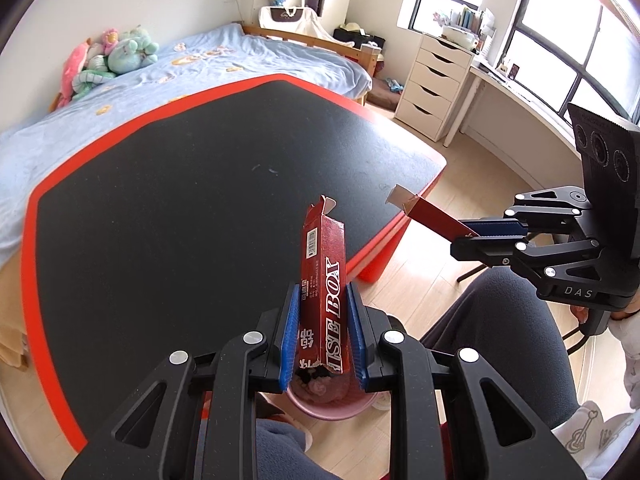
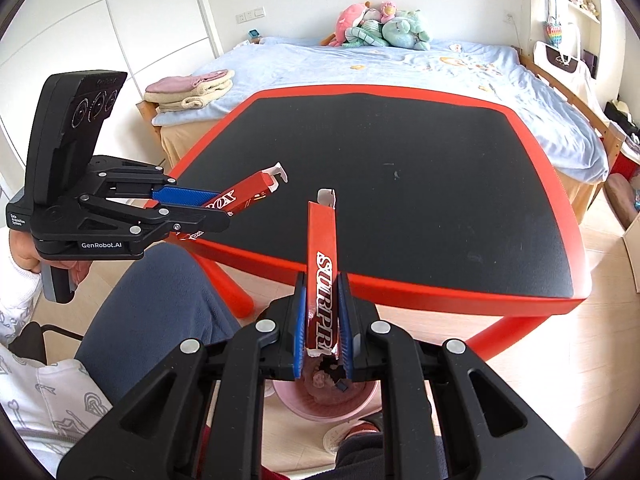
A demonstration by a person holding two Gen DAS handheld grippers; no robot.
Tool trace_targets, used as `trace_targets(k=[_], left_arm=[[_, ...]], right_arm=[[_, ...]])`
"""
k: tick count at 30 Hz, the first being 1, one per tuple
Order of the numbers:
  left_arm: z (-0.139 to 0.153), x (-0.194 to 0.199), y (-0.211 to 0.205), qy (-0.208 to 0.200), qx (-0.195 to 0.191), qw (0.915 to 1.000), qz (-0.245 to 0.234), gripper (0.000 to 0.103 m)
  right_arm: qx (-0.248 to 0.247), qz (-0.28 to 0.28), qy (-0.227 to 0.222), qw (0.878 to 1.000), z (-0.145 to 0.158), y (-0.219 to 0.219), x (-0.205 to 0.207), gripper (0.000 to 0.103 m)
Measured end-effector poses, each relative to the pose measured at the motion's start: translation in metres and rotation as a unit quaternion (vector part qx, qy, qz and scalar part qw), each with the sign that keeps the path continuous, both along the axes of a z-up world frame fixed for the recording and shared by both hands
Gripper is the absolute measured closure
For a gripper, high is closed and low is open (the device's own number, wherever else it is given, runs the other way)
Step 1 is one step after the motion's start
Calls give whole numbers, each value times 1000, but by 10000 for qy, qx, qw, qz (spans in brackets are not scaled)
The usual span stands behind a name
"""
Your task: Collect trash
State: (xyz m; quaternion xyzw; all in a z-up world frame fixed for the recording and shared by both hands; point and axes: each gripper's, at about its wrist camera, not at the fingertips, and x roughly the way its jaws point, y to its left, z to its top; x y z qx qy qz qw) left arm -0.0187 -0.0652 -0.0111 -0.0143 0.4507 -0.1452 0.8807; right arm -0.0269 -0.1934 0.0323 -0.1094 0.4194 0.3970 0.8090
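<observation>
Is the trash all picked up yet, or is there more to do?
Nearly. The black table top has no trash left on it. The left claw and right claw each grip a torn red box piece. Left to do: drop both in the pink bin below, which already holds scraps.

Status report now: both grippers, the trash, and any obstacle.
Left gripper shut on red box piece. Right gripper shut on second red piece. Pink bin directly below both. Nothing in the way.
</observation>
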Motion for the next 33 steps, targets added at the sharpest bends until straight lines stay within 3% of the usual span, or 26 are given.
trace_targets(k=[22,25,27,28,29,31,33], left_arm=[[-13,-27,-15,173,-25,9998,-137,80],[-13,-27,-16,142,-77,9997,-188,76],[-14,-25,-16,149,-69,9997,-189,68],[-15,-24,-16,137,-80,9997,-166,49],[-15,-24,-15,107,-96,9998,-127,33],[-14,-23,-13,52,-89,9999,-54,19],[-13,-23,-12,11,-64,10000,9,15]], right_arm=[[-1,-41,222,9997,-16,-14,-27,89],[25,-1,232,9997,-16,-14,-27,87],[32,-59,232,9997,-16,-16,-25,73],[12,-110,218,9997,-17,-18,-24,45],[42,-157,197,9997,-16,-19,-23,26],[137,-248,172,9994,-15,-22,-23,15],[89,-291,165,9994,-15,-22,-22,13]])
